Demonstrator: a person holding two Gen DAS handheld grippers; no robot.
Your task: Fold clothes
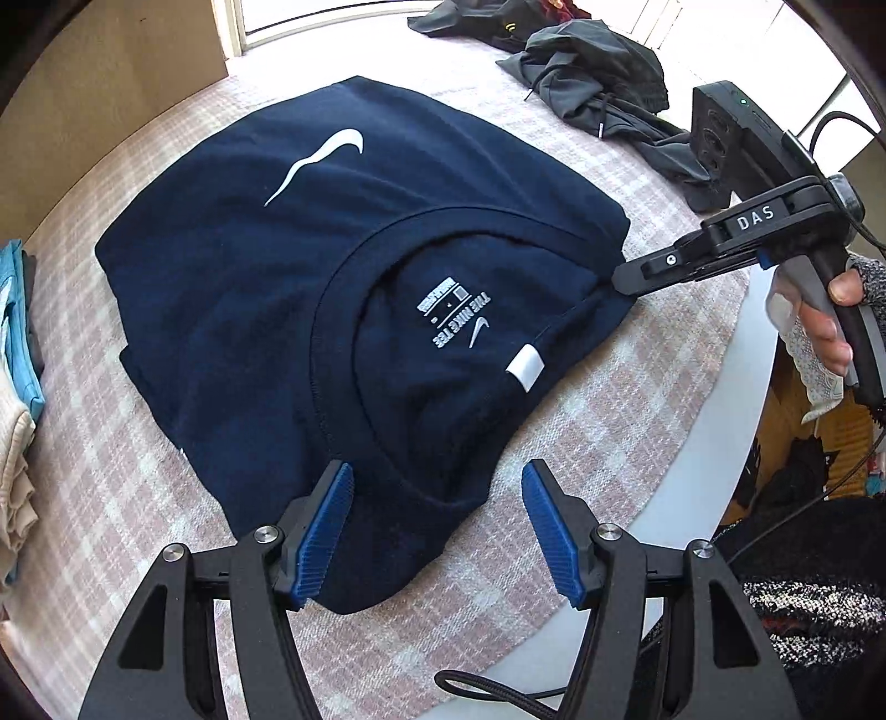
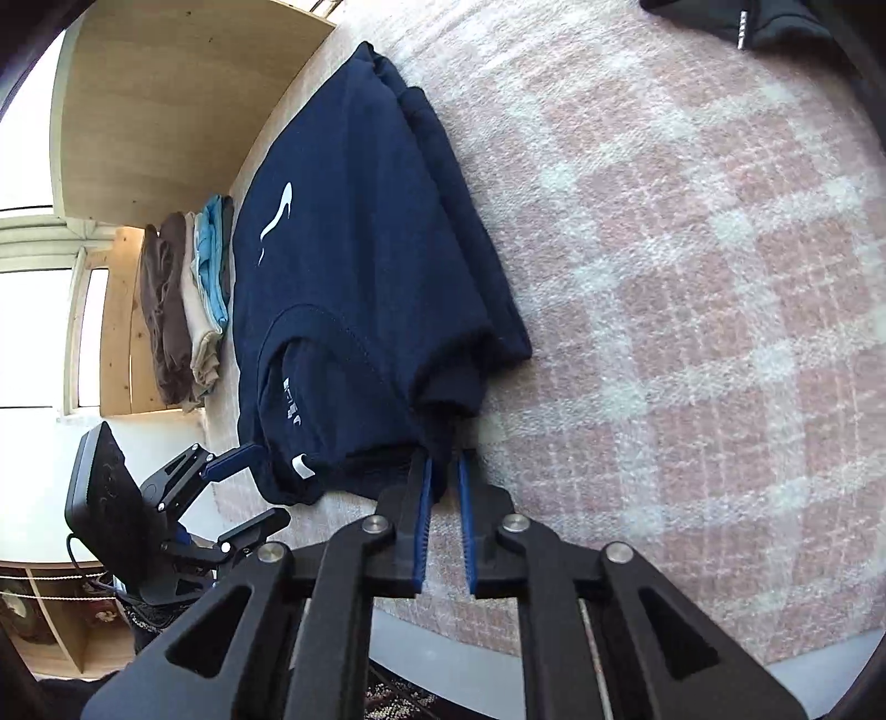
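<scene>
The navy T-shirt (image 1: 343,232) lies folded on the checked surface (image 1: 609,432), collar toward both grippers. The left gripper (image 1: 437,531) hovers released, fingers straddling the collar edge. The right gripper (image 2: 443,487) appears clenched on the shoulder corner directly ahead of its fingers.

Bright daylight, strong fisheye bend in both views.
Sun pours in from windows (image 1: 332,14) at top of left wrist view & far left of right wrist view (image 2: 27,332), both blown out white, no detail. Navy shirt (image 1: 343,277) reads v. dark, folds hard to make out. Soft shadow under its edge on checked cloth (image 2: 692,304). Corners vignetted black, straight lines curve near edges. Cloth weave slightly soft close up; centre sharp.
</scene>
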